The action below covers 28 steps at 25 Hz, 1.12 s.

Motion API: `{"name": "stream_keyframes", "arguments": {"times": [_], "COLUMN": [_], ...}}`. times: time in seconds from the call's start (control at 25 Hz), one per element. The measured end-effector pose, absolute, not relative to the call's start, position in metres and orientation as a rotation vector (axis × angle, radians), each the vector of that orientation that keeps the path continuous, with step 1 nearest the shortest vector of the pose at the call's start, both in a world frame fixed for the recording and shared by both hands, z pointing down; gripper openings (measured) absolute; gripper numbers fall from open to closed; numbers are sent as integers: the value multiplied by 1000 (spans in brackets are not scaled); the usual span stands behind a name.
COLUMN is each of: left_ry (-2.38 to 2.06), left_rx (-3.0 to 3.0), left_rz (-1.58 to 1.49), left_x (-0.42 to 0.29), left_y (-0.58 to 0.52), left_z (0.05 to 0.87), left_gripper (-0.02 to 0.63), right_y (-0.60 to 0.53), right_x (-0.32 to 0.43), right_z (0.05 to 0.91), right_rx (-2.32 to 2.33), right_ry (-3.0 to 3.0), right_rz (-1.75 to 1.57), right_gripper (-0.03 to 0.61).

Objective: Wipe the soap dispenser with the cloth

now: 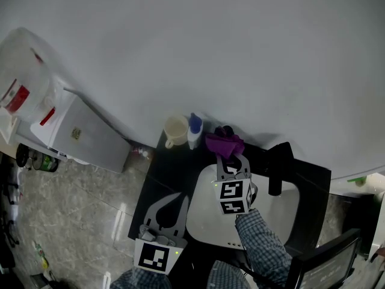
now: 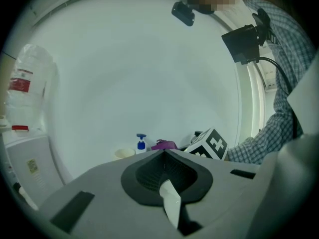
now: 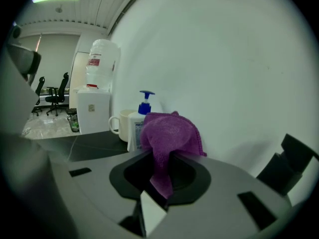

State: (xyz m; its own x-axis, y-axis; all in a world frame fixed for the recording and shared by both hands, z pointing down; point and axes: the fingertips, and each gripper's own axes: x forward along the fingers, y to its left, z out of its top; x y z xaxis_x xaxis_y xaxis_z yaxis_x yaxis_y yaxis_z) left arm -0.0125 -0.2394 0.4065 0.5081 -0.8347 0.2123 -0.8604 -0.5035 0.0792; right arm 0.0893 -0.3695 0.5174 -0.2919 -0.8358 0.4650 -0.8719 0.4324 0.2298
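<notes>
- The right hand-held gripper (image 1: 231, 158) was held over the white basin (image 1: 283, 212), its jaws pinched on the purple cloth (image 3: 169, 132). The cloth bunched above the jaw tips, and a tail of it hung down between them.
- The soap dispenser (image 3: 135, 127), a white bottle with a blue pump, stood upright on the dark bench (image 1: 159, 176). It was ahead of the right hand-held gripper and slightly to its left.
- The cloth lay just beside the dispenser's right side and overlapped it in the right gripper view. Contact between the two could not be judged.
- A cream mug (image 1: 175, 130) stood just left of the dispenser, farther from the right hand-held gripper.
- The left hand-held gripper (image 1: 178, 198) was held low over the bench edge, well back from the dispenser. Its jaws were pressed together with nothing between them.
- A dark faucet (image 1: 275, 174) rose to the right of the right hand-held gripper.
- A water cooler (image 1: 81, 136) stood on the floor far to the left of both hand-held grippers.
</notes>
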Motion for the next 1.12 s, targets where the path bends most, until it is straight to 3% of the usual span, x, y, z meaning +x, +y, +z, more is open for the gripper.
{"name": "stream_keyframes", "arguments": {"times": [0.44, 1.12], "left_ry": [-1493, -1433], "left_rx": [2520, 2577], "left_rz": [236, 189], "left_x": [-22, -6], "left_y": [-243, -241], "left_z": [415, 401], "left_gripper": [2, 2], "right_y": [-354, -379], "right_x": [76, 83], "right_z": [567, 442], "right_rx": [1263, 1461], "right_ry": [-2114, -2290], "right_rz": [216, 101], "right_gripper": [75, 75]}}
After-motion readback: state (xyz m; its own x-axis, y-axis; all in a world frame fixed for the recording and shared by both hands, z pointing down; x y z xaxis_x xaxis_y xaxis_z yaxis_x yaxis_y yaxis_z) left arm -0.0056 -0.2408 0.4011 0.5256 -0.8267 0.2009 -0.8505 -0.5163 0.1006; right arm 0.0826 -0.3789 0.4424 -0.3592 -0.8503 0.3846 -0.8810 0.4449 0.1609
